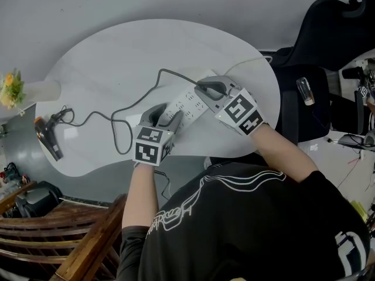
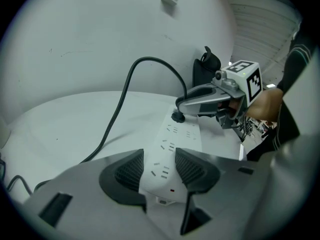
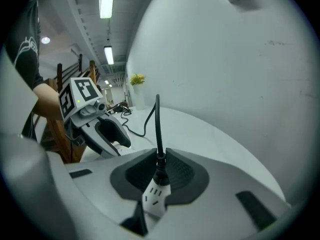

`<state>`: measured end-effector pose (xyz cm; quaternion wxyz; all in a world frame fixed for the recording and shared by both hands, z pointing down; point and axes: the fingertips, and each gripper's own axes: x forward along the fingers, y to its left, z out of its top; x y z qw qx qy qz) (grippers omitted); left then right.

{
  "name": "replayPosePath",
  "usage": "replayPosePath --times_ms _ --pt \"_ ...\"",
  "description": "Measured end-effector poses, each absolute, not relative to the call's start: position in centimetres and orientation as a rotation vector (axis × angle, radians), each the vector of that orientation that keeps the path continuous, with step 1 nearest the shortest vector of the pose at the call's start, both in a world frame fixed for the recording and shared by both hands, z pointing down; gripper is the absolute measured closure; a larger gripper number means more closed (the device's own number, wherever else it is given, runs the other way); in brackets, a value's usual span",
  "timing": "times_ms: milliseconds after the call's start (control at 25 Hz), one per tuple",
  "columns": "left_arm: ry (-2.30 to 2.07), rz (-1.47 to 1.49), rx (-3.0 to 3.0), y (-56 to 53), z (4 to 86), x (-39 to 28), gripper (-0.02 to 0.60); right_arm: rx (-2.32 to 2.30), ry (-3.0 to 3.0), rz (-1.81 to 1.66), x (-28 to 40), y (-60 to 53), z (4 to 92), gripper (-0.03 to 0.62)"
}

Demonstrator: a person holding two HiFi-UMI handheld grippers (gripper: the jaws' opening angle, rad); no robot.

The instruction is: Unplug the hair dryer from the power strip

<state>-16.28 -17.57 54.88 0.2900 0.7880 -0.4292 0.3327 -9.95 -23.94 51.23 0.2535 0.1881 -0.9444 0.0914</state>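
left tongs [image 2: 159, 166] are clamped across the near end of the white power strip [image 2: 177, 134], one side on each long edge, pinning it to the tabletop [image 1: 135, 45]. right tongs [image 3: 159, 176] are pinched on the black plug [image 3: 160, 170], right where the cord [image 3: 158, 124] leaves it. the plug looks seated in the strip's far end, not yet out. the hair dryer [image 1: 48, 138] lies well apart, out by the left edge of the tabletop, with its cord snaking back to the strip.

now the danger. that right grip sits high on the plug, so a pull could slide up onto the cord and strain the wire instead of the plug. pull at a slant and the pins may bind. if the left hold gives, the whole strip lifts along with the plug. a sudden release could whip the slack cord and tug the dryer toward the edge.

hard to see: the pins and socket are buried between the right tongs, so i can't say how deep the plug sits. from the head view, both tongs cover the strip's ends.
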Motion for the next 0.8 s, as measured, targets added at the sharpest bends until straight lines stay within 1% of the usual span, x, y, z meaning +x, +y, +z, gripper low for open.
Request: replayPosePath --times_ms 120,200,400,480,800 --pt "-1.134 0.903 2.097 -17.66 54.89 -16.12 0.385 0.516 -2.523 0.159 -10.18 -23.71 51.11 0.559" --pt "-1.131 0.901 2.103 -17.62 54.88 -16.06 0.385 0.506 -2.52 0.157 -10.09 -23.64 51.18 0.559" --pt "-1.114 0.903 2.126 -17.48 54.89 -16.01 0.385 0.503 -2.566 0.342 -9.56 -24.08 51.41 0.559" --pt "-1.108 0.904 2.129 -17.49 54.87 -16.04 0.385 0.506 -2.567 0.356 -9.53 -24.17 51.38 0.559" --pt "-1.099 0.923 2.122 -17.62 54.87 -15.7 0.388 0.496 -2.499 0.186 -9.85 -23.57 51.12 0.56"
